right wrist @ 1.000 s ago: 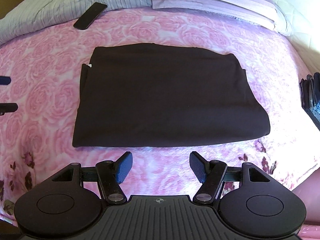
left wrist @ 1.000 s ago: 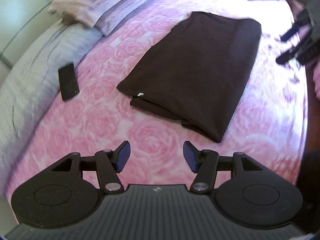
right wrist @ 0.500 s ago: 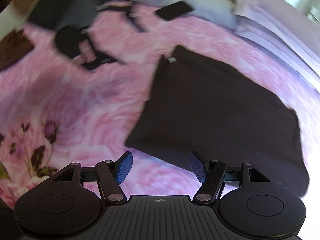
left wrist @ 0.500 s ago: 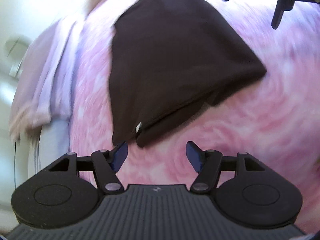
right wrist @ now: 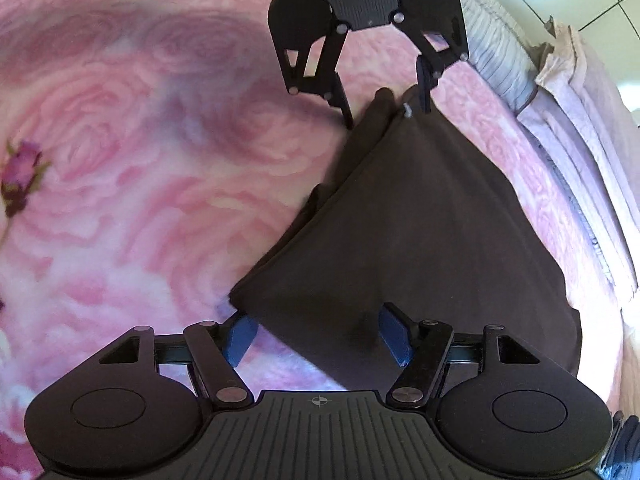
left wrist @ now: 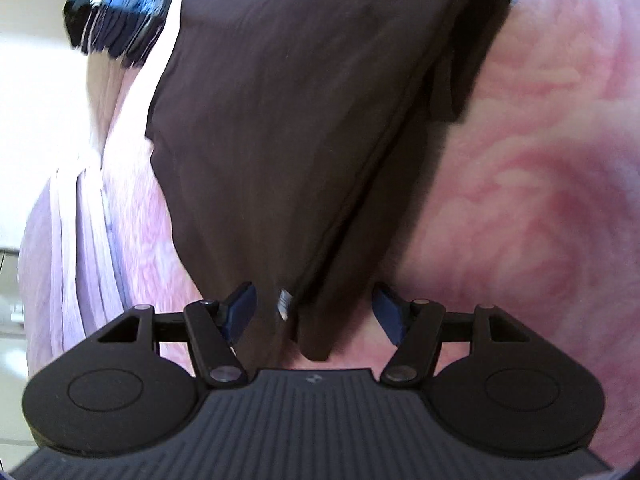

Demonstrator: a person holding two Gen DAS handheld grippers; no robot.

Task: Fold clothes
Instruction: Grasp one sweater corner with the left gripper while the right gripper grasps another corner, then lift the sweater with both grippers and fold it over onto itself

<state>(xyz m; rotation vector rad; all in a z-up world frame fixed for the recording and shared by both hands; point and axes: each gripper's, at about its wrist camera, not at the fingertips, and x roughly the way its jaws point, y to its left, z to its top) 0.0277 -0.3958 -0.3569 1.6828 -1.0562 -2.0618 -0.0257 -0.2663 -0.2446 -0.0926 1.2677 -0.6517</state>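
Observation:
A dark brown folded garment (left wrist: 280, 120) lies flat on the pink rose bedspread (left wrist: 540, 200). My left gripper (left wrist: 314, 310) straddles its near corner, the one with the white tag (left wrist: 285, 303). Its jaws are closing, but the pads stand clear of the cloth. In the right wrist view the garment (right wrist: 420, 220) runs up to the left gripper (right wrist: 386, 112) at the far corner. My right gripper (right wrist: 318, 336) stands open, low over the other corner of the same edge. Cloth lies between its blue pads (right wrist: 240, 338), ungripped.
A stack of folded dark and blue clothes (left wrist: 116, 4) lies beyond the garment's far end. Lilac pillows (right wrist: 580, 128) and a grey striped cover (right wrist: 496, 52) line one side of the bed. Open pink bedspread (right wrist: 140, 140) stretches along the other side.
Both grippers have dropped toward the garment and rolled. Each now straddles a corner of the same short edge. The black phone has left both views.

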